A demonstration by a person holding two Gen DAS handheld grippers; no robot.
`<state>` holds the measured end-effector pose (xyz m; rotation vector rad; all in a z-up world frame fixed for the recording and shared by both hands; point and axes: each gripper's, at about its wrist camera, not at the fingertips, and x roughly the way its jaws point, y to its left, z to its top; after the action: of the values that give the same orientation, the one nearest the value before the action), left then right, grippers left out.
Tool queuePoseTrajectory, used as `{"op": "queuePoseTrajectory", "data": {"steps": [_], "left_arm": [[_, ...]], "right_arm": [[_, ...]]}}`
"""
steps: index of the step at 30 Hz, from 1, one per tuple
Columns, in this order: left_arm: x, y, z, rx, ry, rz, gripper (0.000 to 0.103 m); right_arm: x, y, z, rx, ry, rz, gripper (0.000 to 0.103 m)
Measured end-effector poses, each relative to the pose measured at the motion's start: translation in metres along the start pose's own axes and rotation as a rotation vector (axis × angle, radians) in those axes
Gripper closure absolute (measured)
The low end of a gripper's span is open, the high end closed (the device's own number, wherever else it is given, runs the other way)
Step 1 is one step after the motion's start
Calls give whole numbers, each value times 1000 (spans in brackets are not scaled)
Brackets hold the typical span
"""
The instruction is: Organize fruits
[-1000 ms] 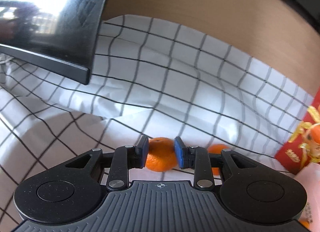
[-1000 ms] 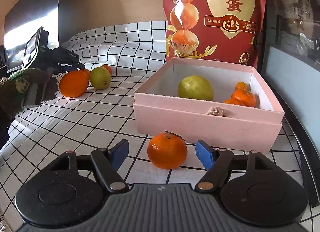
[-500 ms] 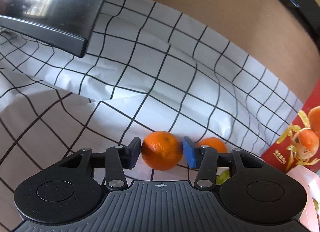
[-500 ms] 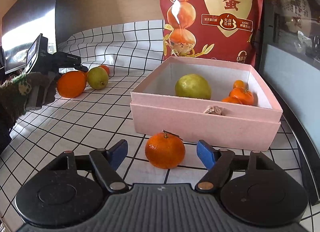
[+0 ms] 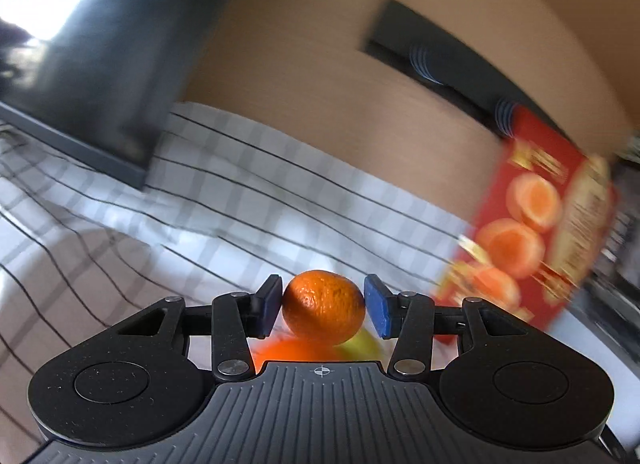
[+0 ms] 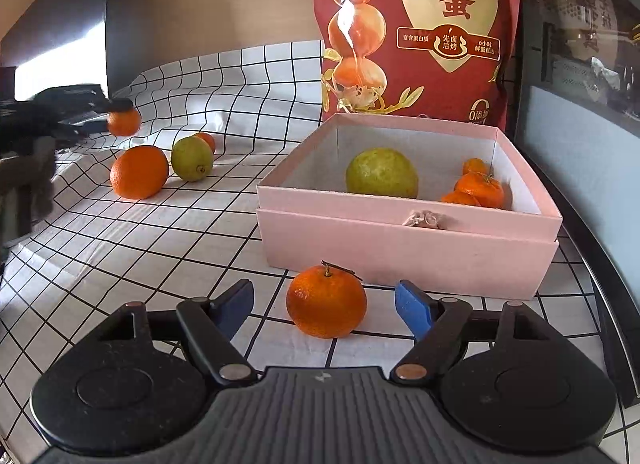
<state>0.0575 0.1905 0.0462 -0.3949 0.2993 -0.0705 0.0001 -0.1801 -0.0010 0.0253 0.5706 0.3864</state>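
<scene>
The left gripper (image 5: 323, 306) holds a small mandarin (image 5: 323, 306) tight between its two blue pads (image 5: 378, 311), up in the air above the checked cloth (image 5: 248, 200). The mandarin is round and a bit squashed, with bumpy, shiny orange skin. It is probably light and a little soft, so a gentle squeeze on its two fat sides, as now, seems best; a hard squeeze could burst it. The right gripper (image 6: 325, 306) has its jaws apart and they are opening a little more, with a stemmed mandarin (image 6: 326, 301) sitting on the cloth between them, not touched by either pad. That one has a small twig on top, so the smooth sides look like the better place to take hold. It can roll, because it is round. Just behind it stands the pink box (image 6: 408, 248), made of stiff card with straight walls. Inside are a big green-yellow fruit (image 6: 382, 172) and a few little mandarins (image 6: 478, 188) in one corner. Farther off on the cloth lie a big orange (image 6: 139, 172), a green lemon (image 6: 192, 159) and one more small orange fruit behind it. A shiny red snack bag (image 6: 416, 28) stands behind the box.
</scene>
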Motion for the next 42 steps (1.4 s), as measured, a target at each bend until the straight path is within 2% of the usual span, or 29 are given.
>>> {"op": "queuePoseTrajectory", "data": {"steps": [5, 9, 11, 15, 19, 22, 23, 25, 30, 33, 37, 39, 42], "left_arm": [[-16, -9, -29, 33, 101, -100, 52], [-36, 1, -37, 1, 94, -114, 52], [-45, 13, -37, -43, 54, -97, 52], [-54, 34, -33, -124, -42, -11, 52], [-53, 55, -33, -224, -56, 47, 53], [-51, 60, -33, -242, -55, 75, 54], [-51, 59, -33, -238, -60, 81, 67], [-52, 57, -34, -230, -79, 72, 85], [-64, 58, -32, -231, -145, 83, 84], [-62, 66, -32, -283, -126, 97, 84], [-62, 73, -33, -318, -116, 131, 84], [-64, 77, -34, -343, -126, 140, 84], [-67, 83, -34, -380, -142, 149, 84]], "right_arm": [[1, 0, 0, 2, 4, -10, 24], [-2, 9, 4, -34, -24, -32, 24], [-3, 18, 12, -50, -29, -5, 24], [0, 43, 45, -73, -37, 79, 24], [15, 67, 90, -97, -29, 142, 22], [42, 74, 123, -28, 21, 158, 21], [55, 76, 133, 9, 49, 182, 21], [80, 82, 146, 63, 85, 203, 21], [130, 110, 152, 99, 129, 170, 21], [135, 129, 144, 84, 128, 232, 21], [141, 155, 144, 53, 132, 245, 21], [146, 171, 145, 35, 129, 235, 21], [157, 204, 139, -70, 142, 172, 21]]}}
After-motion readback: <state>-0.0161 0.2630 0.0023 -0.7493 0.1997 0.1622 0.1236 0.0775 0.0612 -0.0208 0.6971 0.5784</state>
